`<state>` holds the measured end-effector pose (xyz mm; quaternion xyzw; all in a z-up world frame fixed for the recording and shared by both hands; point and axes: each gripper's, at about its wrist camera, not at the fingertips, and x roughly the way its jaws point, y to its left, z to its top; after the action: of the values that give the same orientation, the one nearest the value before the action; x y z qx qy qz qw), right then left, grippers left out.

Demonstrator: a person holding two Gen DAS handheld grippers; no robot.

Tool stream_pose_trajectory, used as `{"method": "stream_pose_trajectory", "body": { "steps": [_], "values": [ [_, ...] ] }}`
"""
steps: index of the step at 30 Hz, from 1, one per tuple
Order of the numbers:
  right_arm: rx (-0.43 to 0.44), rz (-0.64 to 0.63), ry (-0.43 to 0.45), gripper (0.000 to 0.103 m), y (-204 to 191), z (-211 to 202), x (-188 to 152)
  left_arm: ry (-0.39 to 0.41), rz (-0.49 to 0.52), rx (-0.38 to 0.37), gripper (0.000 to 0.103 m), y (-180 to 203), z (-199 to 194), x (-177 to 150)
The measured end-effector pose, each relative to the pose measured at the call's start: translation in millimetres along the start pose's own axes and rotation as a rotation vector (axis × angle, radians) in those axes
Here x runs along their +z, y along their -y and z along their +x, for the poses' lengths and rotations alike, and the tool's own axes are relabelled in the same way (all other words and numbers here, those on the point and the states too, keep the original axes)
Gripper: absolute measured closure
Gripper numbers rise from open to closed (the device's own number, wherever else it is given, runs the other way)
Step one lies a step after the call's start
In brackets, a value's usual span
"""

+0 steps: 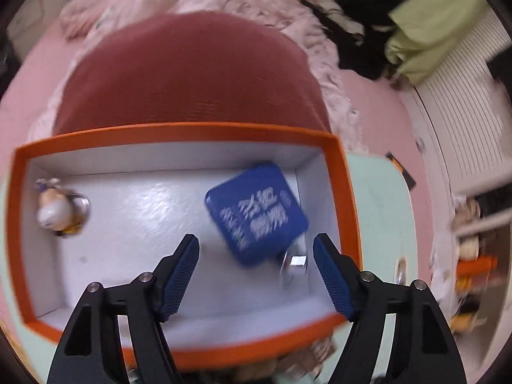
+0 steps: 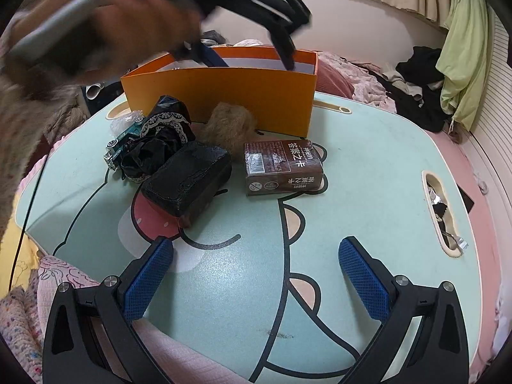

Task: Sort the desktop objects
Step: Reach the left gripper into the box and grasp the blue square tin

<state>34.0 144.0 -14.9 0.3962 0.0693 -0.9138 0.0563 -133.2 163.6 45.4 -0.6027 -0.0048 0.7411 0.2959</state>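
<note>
An orange box [image 1: 179, 129] with a white inside stands on the mint-green table [image 2: 368, 176]. In it lie a blue square tag [image 1: 256, 211] with white writing, a metal ring [image 1: 296, 262] beside it and a small figurine keychain [image 1: 54, 211] at the left. My left gripper [image 1: 256, 243] hangs over the box, open, with nothing between its pads; in the right wrist view a hand holds the left gripper [image 2: 248, 56] above the box [image 2: 224, 96]. My right gripper [image 2: 256, 256] stands open over bare table. In front of the box lie a brown carton [image 2: 281, 166], a black pouch [image 2: 188, 179], a furry ball [image 2: 230, 124], black lace cloth [image 2: 160, 134] and a toy car [image 2: 123, 142].
A slot in the table's right edge [image 2: 443, 214] holds small bits. A red cushion [image 1: 192, 73] lies behind the box. Dark clothes [image 2: 416, 86] and a green cloth [image 2: 460, 64] pile up at the back right on the pink bedding.
</note>
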Motion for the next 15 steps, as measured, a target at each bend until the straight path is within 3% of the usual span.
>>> {"method": "stream_pose_trajectory", "body": {
  "steps": [6,9,15],
  "values": [
    [0.002,0.001,0.004,0.0,-0.1,0.1,0.0,0.009,-0.061,0.119,0.029,6.3,17.8,9.3],
    [0.003,0.003,0.005,0.0,1.6,0.3,0.3,0.005,-0.082,0.104,0.028,3.6,25.5,9.5],
    [0.002,0.006,0.005,0.0,1.7,-0.1,0.9,-0.012,-0.031,0.129,0.028,-10.3,21.1,1.7]
  ]
}}
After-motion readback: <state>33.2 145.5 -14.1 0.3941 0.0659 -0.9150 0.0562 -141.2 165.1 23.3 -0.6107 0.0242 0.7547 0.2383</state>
